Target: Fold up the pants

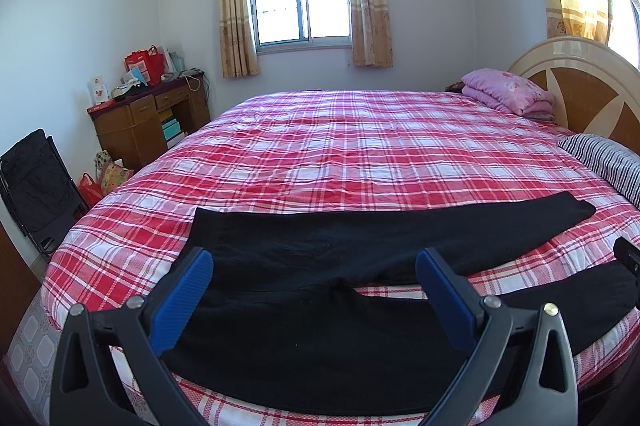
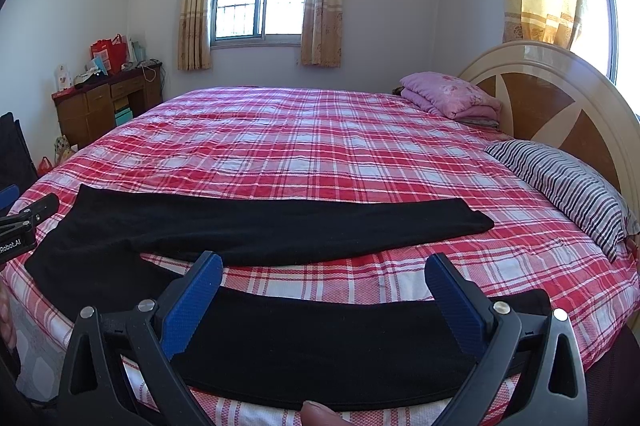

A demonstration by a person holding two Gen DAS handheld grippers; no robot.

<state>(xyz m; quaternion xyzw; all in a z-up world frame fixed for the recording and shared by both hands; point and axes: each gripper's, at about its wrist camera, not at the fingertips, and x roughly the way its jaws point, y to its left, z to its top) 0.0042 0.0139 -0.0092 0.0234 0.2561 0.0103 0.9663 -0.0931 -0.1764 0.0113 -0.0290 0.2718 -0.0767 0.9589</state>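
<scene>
right wrist view: left tool (image 2: 24, 222) reads "robot.ai"; both tools wide above black pants (image 2: 280, 230).

Bright daylight from window (image 1: 298, 2); fisheye-warped edges.

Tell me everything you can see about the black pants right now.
The black pants are plain, matte, soft-looking fabric, lying flat and unfolded on the red plaid bedspread. The waist lies to the left; the two legs spread apart in a V toward the striped pillow, with plaid showing between them. The near leg runs along the bed's edge. Both tongs, left and right, are open above it, gripping nothing.
</scene>
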